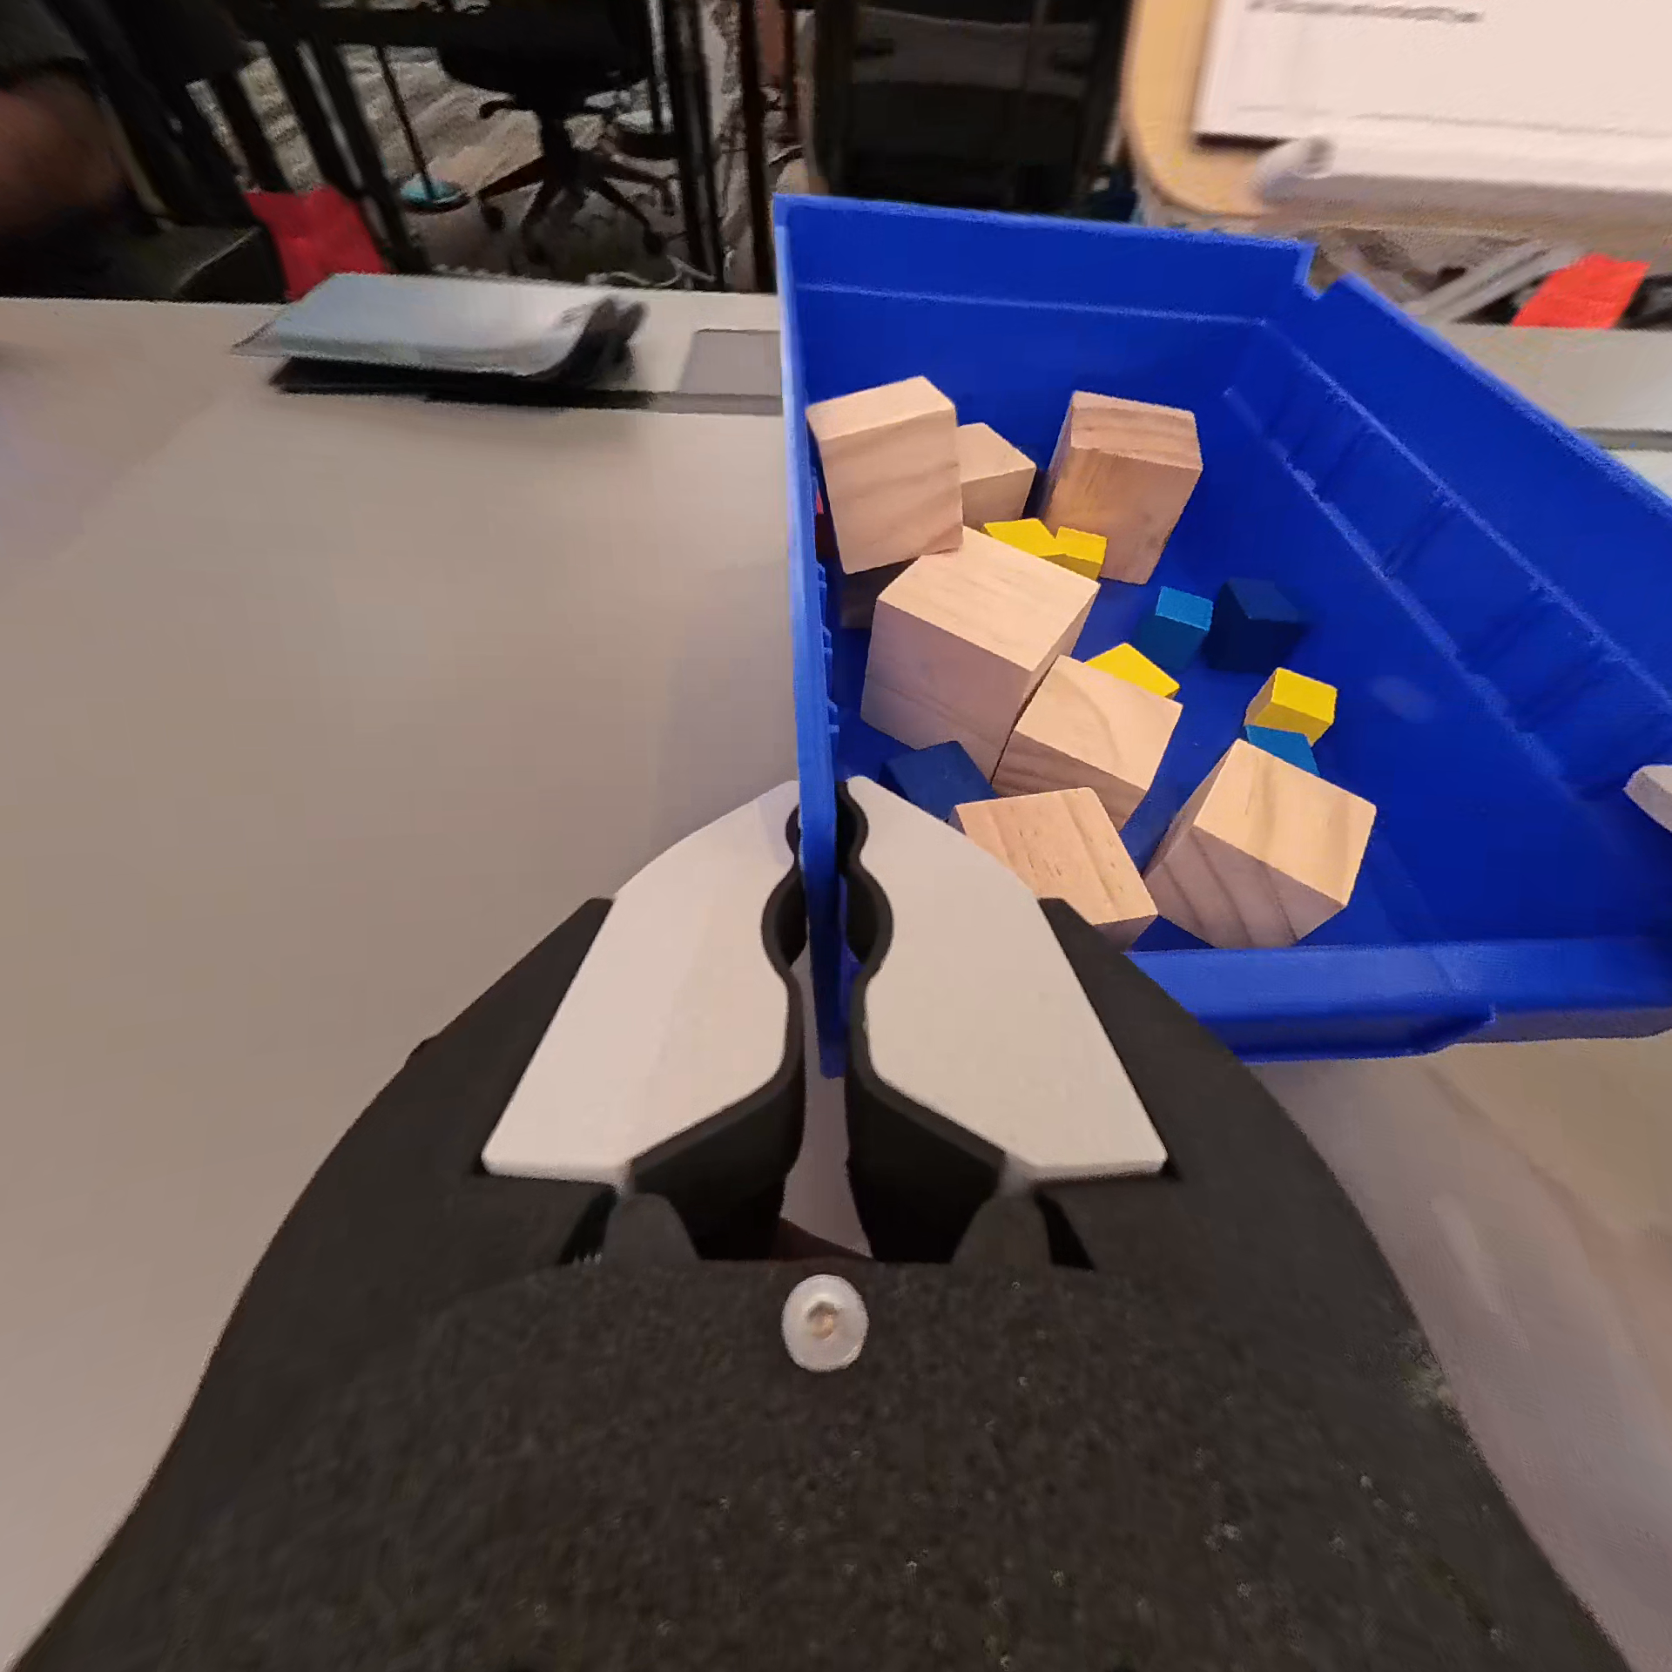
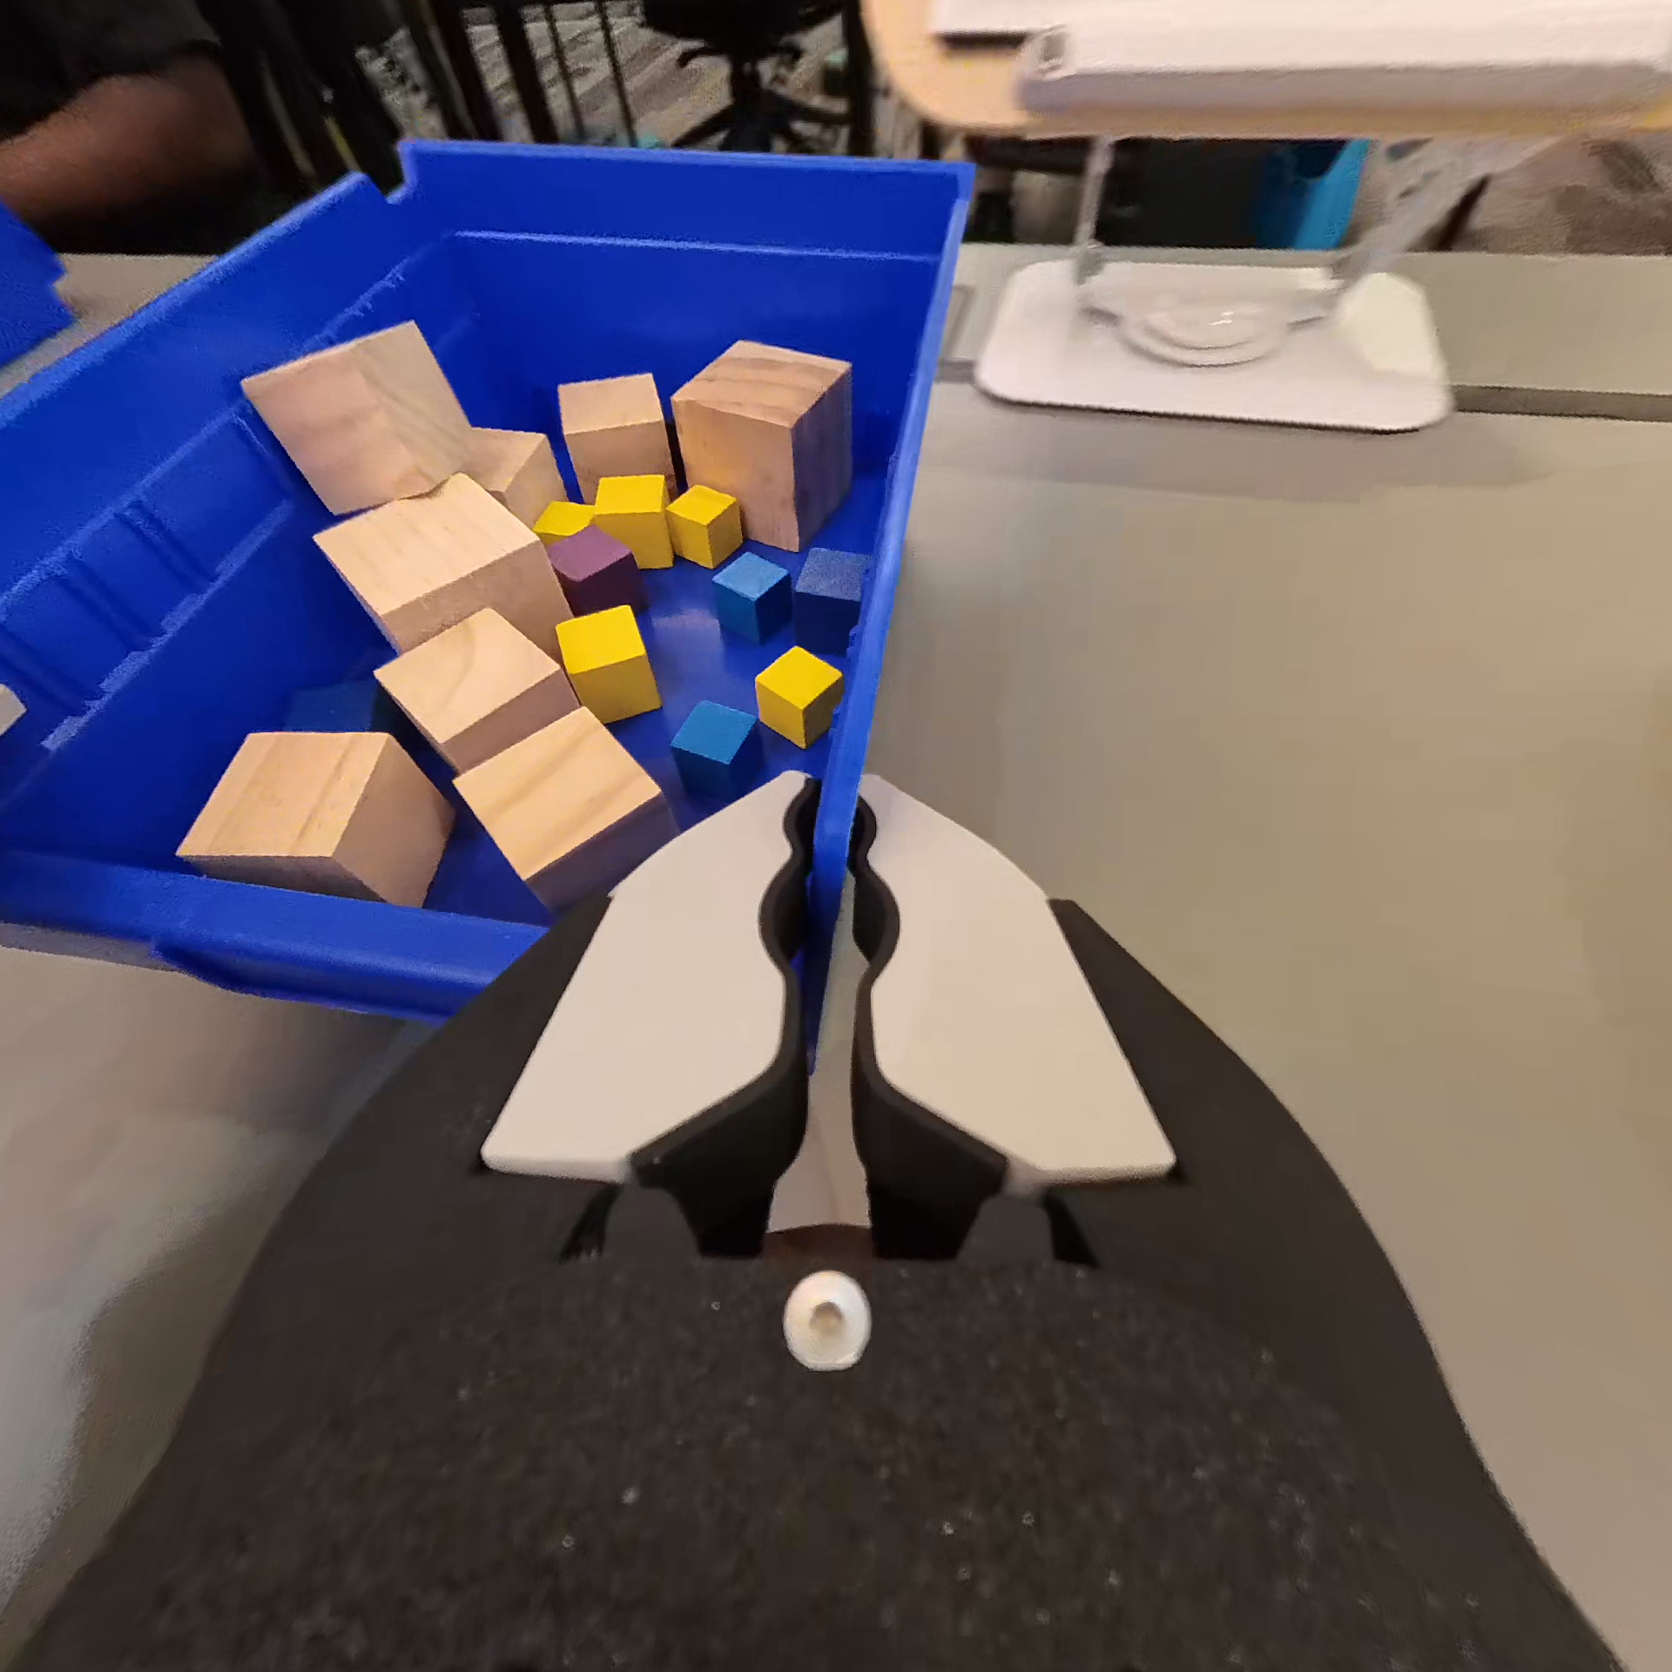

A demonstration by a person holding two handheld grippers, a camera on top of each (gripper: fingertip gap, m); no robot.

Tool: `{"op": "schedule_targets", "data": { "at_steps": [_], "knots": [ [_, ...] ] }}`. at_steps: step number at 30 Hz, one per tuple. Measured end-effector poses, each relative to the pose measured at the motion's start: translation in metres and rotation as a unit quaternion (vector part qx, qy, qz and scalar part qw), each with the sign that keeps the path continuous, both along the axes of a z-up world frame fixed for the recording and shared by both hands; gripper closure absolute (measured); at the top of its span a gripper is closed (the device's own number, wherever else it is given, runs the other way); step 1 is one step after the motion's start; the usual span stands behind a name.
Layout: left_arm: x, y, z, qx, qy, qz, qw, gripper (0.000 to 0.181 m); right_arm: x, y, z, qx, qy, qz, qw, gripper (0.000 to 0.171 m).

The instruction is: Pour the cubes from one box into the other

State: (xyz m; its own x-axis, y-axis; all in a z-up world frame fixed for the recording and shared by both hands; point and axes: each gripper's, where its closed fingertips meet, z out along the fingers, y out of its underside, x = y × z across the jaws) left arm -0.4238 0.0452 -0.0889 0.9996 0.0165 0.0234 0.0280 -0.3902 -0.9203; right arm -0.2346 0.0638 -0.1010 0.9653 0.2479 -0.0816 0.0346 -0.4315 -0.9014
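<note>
Item: blue box (image 1: pixel 1357 995) of cubes (image 2: pixel 434 561), above the desk (image 1: pixel 362 724), my left tongs (image 1: pixel 821 814) and right tongs (image 2: pixel 832 796) each pinching a side wall; carrying step, next needs tipping over the other box (image 2: pixel 27 280).

Grey table (image 1: pixel 362 724) w/ flat grey folder (image 1: pixel 434 335) at far edge; white stand base (image 2: pixel 1212 353); office chair (image 1: pixel 561 136) behind.
</note>
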Motion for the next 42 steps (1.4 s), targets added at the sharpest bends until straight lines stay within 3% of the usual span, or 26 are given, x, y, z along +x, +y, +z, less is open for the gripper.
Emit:
{"op": "schedule_targets", "data": {
  "at_steps": [7, 11, 17, 21, 24, 28, 33, 37, 42],
  "knots": [
    [-0.087, -0.009, -0.020, -0.010, -0.050, 0.061, 0.997, 0.178, -0.088, -0.003, -0.015, 0.001, 0.017, 0.041, 0.999, 0.165],
    [-0.102, -0.005, -0.036, -0.021, -0.048, 0.047, 0.998, 0.176, -0.104, -0.009, -0.022, -0.007, 0.070, 0.078, 0.994, 0.156],
    [-0.111, -0.007, -0.032, -0.036, -0.012, 0.070, 0.997, 0.164, -0.100, -0.035, -0.004, -0.026, 0.041, 0.208, 0.977, 0.156],
    [-0.106, -0.029, -0.002, -0.008, -0.029, 0.082, 0.996, 0.148, -0.037, -0.073, 0.024, 0.013, 0.003, 0.298, 0.954, 0.141],
    [-0.086, -0.049, 0.007, -0.009, -0.067, 0.082, 0.994, 0.143, 0.054, -0.089, 0.016, 0.011, -0.023, 0.297, 0.955, 0.132],
    [-0.011, -0.082, -0.011, -0.016, -0.116, 0.009, 0.993, 0.140, 0.214, -0.087, 0.012, 0.053, -0.037, 0.155, 0.986, 0.130],
    [0.040, -0.103, -0.024, 0.019, -0.086, -0.028, 0.996, 0.145, 0.364, -0.110, 0.018, 0.099, 0.049, -0.019, 0.994, 0.127],
    [0.050, -0.086, -0.022, 0.029, -0.048, -0.048, 0.997, 0.144, 0.419, -0.108, 0.012, 0.097, 0.058, -0.089, 0.990, 0.127],
    [0.059, -0.084, -0.031, 0.008, -0.071, -0.069, 0.995, 0.144, 0.413, -0.104, -0.002, 0.070, 0.082, -0.086, 0.990, 0.129]
  ]
}}
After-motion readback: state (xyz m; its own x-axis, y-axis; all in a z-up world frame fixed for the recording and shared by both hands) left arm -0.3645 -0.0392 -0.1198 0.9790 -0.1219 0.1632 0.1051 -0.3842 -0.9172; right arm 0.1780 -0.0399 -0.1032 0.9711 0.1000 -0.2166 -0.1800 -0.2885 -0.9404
